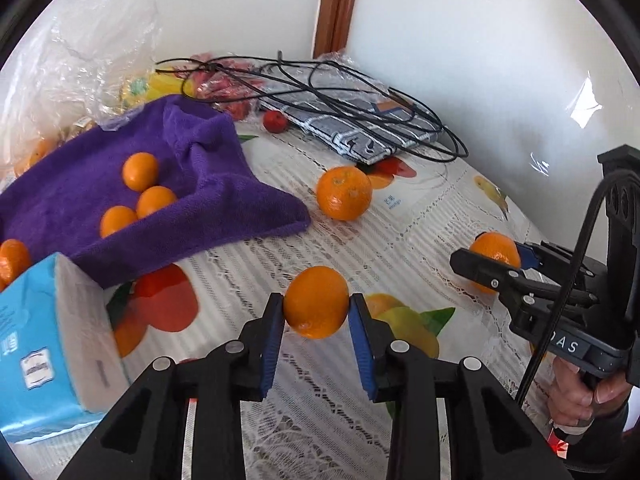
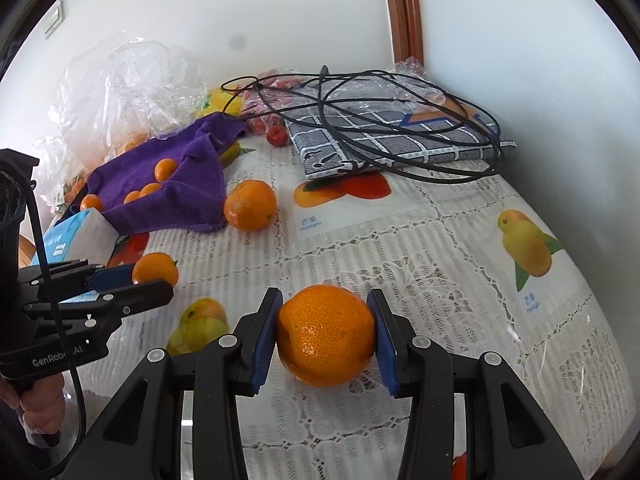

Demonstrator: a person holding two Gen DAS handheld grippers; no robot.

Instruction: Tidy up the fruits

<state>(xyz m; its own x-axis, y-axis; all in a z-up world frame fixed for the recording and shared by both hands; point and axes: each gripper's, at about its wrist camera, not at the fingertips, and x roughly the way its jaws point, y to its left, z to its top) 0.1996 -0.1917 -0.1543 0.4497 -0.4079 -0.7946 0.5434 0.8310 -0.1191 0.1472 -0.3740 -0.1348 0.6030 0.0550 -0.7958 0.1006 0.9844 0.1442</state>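
My left gripper (image 1: pixel 316 314) is shut on a small orange (image 1: pixel 316 302), with a blue pad against each side, low over the fruit-print tablecloth (image 1: pixel 360 240). Seen from the right wrist, the same gripper (image 2: pixel 154 280) and its orange (image 2: pixel 156 268) are at the left. My right gripper (image 2: pixel 326 340) is shut on a large orange (image 2: pixel 326 334); in the left wrist view that gripper (image 1: pixel 494 266) sits at the right edge with its orange (image 1: pixel 494 248). Another large orange (image 1: pixel 344 192) (image 2: pixel 250 210) lies loose beside a purple towel (image 1: pixel 208 148) (image 2: pixel 192 188) holding several small oranges (image 1: pixel 140 172).
A blue tissue box (image 1: pixel 48 340) (image 2: pixel 80 236) stands by the towel's near edge. Behind are crumpled plastic bags (image 1: pixel 92 48), a small red fruit (image 1: pixel 275 121) and a folded checked cloth (image 2: pixel 400 140) under a tangled black cable (image 2: pixel 400 92). A white wall closes the back and right.
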